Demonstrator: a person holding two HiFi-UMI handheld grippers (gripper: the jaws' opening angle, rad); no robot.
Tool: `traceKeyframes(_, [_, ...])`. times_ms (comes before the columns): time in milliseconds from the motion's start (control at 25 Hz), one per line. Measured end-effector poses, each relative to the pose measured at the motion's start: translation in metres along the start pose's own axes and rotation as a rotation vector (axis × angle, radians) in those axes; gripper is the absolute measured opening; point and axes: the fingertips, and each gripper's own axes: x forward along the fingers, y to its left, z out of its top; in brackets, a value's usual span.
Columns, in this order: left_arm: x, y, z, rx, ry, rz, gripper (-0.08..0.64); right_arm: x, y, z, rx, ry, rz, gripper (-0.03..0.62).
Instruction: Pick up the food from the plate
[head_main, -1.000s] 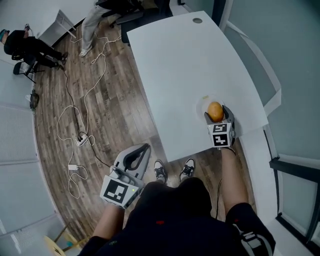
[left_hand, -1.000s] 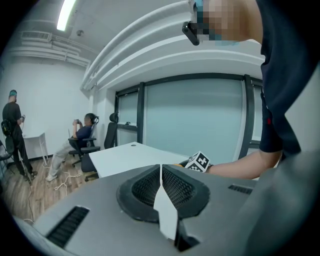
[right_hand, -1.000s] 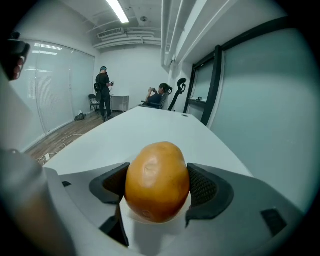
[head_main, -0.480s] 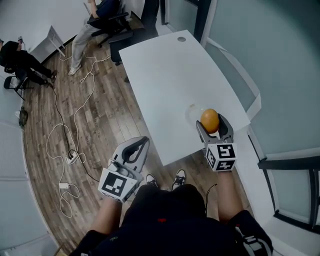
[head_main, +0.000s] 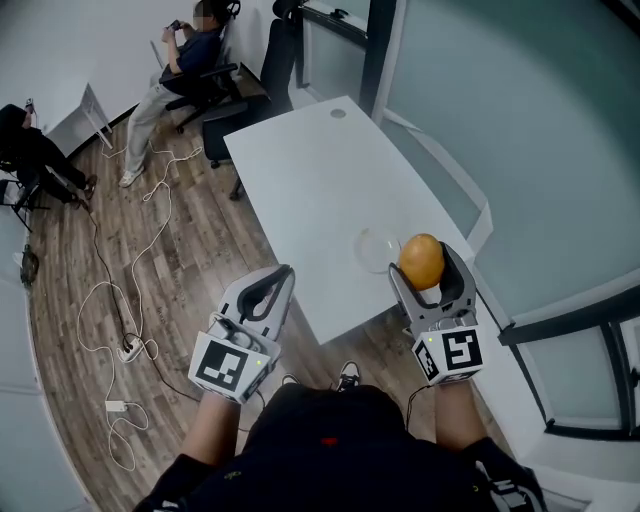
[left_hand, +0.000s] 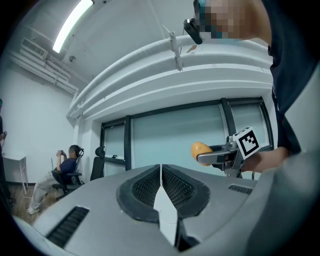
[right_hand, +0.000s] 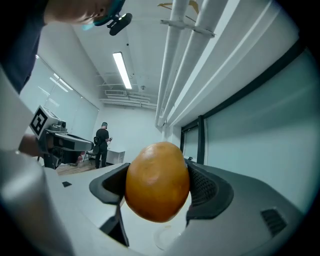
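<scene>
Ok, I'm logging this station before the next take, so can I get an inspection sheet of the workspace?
Surface: white table, bare apart from the plate and a small round port near its far end.
Job's things: round orange food held off the plate; clear plate near the table's near edge looks empty.
Clutter: nothing seen on the table.
Grippers: right gripper has its fingers shut on the food; left gripper is shut on nothing, held over the floor.
Cables: white cables trail loose across the wood floor left of the table.
Surroundings: seated person on an office chair beyond the table; glass partition on the right.
</scene>
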Motion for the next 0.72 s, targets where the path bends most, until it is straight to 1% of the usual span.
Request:
traceKeyframes(120, [-0.005,0.000,0.007,0.007,-0.016,-0.007,0.030,-0.008,0.004,0.012,-0.021,-0.011,-0.017,0.373])
traceKeyframes(360, [-0.018,-0.003,0.009,0.010,-0.030,-0.005,0.029,-0.017,0.010,0.013,-0.030,-0.002,-0.031,0.373])
traceKeyframes(720, [-0.024,0.008,0.016,0.013,-0.033,-0.001,0.030,-0.008,0.015,0.019,-0.033,0.022,-0.032,0.373])
